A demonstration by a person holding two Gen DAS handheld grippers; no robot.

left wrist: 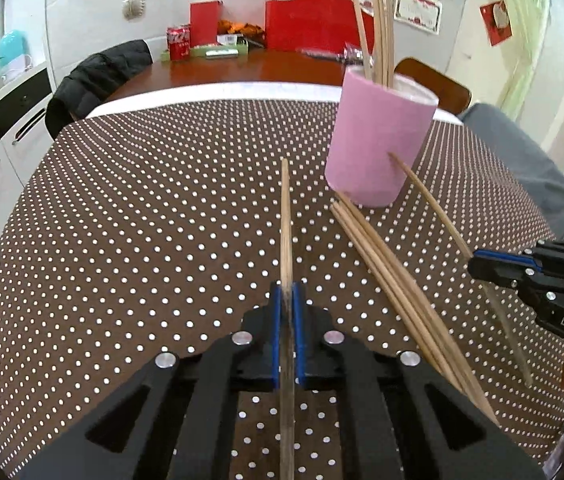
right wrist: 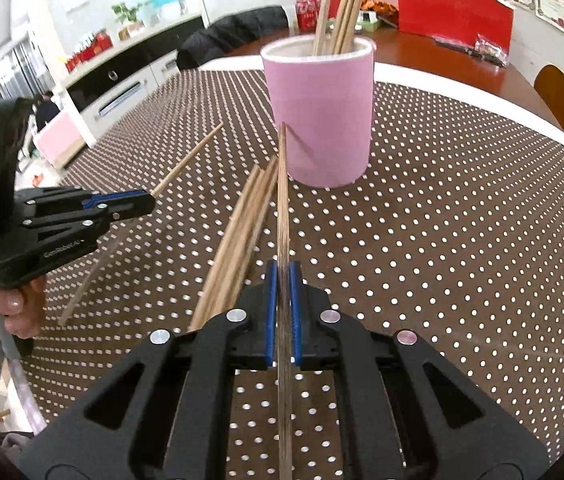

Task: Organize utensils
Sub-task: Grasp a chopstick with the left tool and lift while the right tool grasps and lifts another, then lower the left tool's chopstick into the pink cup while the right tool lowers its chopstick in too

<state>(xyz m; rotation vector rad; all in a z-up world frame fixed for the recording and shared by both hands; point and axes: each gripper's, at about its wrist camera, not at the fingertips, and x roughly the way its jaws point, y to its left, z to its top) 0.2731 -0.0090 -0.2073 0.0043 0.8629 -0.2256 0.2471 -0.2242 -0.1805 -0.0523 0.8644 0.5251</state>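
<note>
My left hand-held gripper (left wrist: 289,304) pinches one chopstick (left wrist: 286,216) btwn blue pads, held above the dotted table (left wrist: 141,220). Right hand-held gripper (right wrist: 283,280), marked "DAS" on its side, pinches another chopstick (right wrist: 282,200), tip near the pink cup (right wrist: 322,120). Left unit reads "GenRobot.AI". Cup holds several sticks upright; loose bundle (left wrist: 394,280) lies on table just beside cup.
</note>
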